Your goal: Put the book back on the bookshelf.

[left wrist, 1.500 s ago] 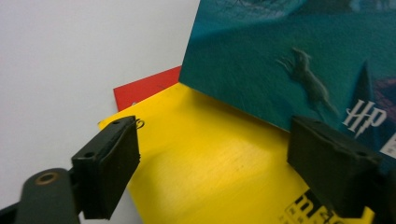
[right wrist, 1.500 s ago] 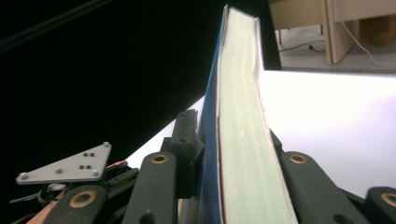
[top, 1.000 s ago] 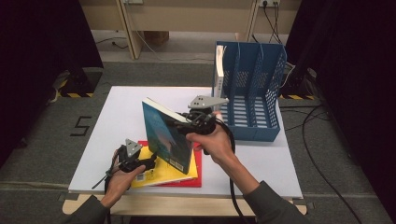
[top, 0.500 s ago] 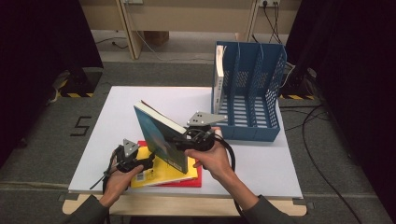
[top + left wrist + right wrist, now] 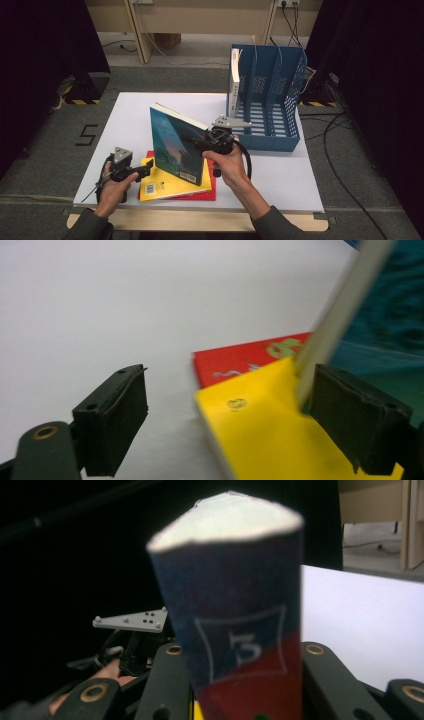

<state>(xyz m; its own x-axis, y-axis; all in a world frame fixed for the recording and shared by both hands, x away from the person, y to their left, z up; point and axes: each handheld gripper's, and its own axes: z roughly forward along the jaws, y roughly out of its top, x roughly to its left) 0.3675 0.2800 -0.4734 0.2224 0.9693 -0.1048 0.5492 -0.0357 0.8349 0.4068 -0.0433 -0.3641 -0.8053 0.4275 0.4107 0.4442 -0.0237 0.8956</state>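
Worktop (image 5: 150, 107): flat white rectangular slab, matt, with a pale wooden front edge. File rack (image 5: 267, 97): blue perforated plastic, upright dividers forming slots, standing at the far right of the worktop; a pale book (image 5: 234, 82) stands in its leftmost slot, the other slots look free. Teal book (image 5: 175, 147): softcover, glossy teal cover with barcode at the lower corner, cream page block; held tilted on its lower edge above the stack, well apart from the rack. Right claw (image 5: 202, 142): black two-jaw tool with grey three-cornered plate, jaws having just been closing, clamped on the teal book's spine, which in the right gripper view is dark blue over red with a numeral. Yellow book (image 5: 165, 182): thin, smooth, lying flat on the stack near the front edge. Red book (image 5: 240, 360): flat beneath the yellow one, its corner peeking out. Left claw (image 5: 227, 430): black, padded jaws standing apart, straddling the yellow book's corner without pressing on it. Step in hand, judged: lifting the teal book off the stack to shelve it. Next move, judged: carry it right, turn it fully upright and line its lower edge with a free slot, while the left claw steadies the stack.
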